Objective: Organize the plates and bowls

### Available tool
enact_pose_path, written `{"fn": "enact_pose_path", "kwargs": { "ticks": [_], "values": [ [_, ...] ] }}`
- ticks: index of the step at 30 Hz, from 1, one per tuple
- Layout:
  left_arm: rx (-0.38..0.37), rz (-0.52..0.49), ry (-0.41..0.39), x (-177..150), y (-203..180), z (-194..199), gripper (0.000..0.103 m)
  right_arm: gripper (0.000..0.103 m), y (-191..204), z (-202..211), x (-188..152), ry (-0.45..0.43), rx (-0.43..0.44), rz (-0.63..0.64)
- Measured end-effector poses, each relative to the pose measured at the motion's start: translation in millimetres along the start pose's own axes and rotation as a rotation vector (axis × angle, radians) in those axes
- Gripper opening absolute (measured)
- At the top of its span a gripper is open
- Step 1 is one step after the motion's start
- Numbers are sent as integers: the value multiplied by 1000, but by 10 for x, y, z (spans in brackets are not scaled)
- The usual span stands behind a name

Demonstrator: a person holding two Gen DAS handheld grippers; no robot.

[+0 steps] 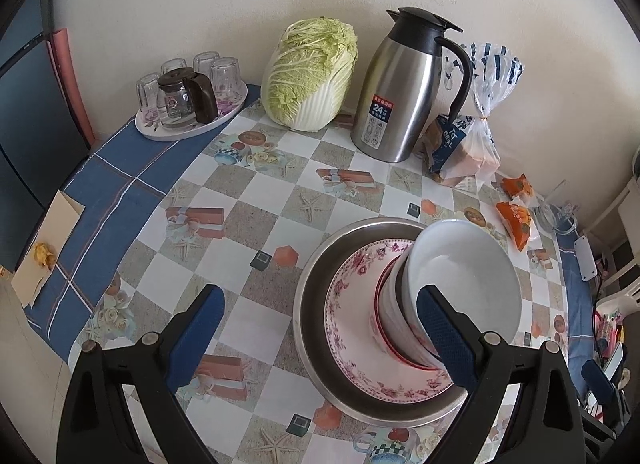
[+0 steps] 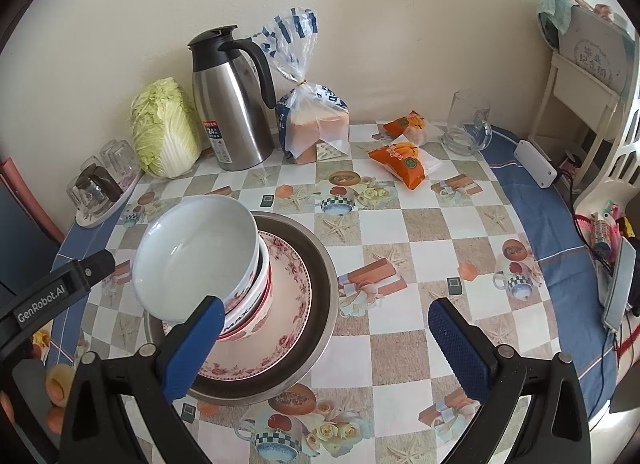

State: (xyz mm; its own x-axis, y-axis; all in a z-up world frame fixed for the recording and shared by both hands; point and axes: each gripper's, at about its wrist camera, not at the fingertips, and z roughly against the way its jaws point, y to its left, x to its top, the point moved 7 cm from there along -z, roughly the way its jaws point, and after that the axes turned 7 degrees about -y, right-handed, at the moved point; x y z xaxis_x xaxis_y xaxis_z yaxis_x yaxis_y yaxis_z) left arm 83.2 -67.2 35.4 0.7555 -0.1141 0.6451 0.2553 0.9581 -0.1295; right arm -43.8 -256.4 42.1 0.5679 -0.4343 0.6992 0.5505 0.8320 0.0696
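1. Your left gripper (image 1: 320, 328) has its blue-padded fingers (image 1: 196, 338) spread wide and holds nothing; it hovers over the checked tablecloth (image 1: 256, 199), with the right pad in front of the bowl stack.
2. Your right gripper (image 2: 324, 338) is likewise spread wide and empty, above the table to the right of the dishes.
3. The dishes sit nested near the table's front: a steel basin (image 2: 320, 288) holds a floral plate (image 2: 294, 292), and on that plate stands a stack of red-rimmed bowls (image 2: 260, 288).
4. A white bowl (image 1: 468, 264) tops the stack, tilted so its empty inside faces toward your left side.
5. Against the wall stand a napa cabbage (image 1: 310, 75), a steel thermal carafe (image 1: 404, 83) and a bagged bread loaf (image 2: 316, 123), close together.
6. A tray of upturned glasses (image 1: 192, 91) with a small glass pot sits at the far left.
7. Two orange snack packets (image 2: 400, 161) and a glass mug (image 2: 468, 123) lie at the far right, well apart from the dishes.
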Motion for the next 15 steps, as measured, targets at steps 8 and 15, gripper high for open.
{"fn": "enact_pose_path", "kwargs": {
  "ticks": [8,15],
  "values": [
    [42,-13,24,-95,77,49,97,103,22,22,-122,14,3,21],
    [39,-36,77,-259,79,-10,97,103,32,-38,-289,48,-4,47]
  ]
}}
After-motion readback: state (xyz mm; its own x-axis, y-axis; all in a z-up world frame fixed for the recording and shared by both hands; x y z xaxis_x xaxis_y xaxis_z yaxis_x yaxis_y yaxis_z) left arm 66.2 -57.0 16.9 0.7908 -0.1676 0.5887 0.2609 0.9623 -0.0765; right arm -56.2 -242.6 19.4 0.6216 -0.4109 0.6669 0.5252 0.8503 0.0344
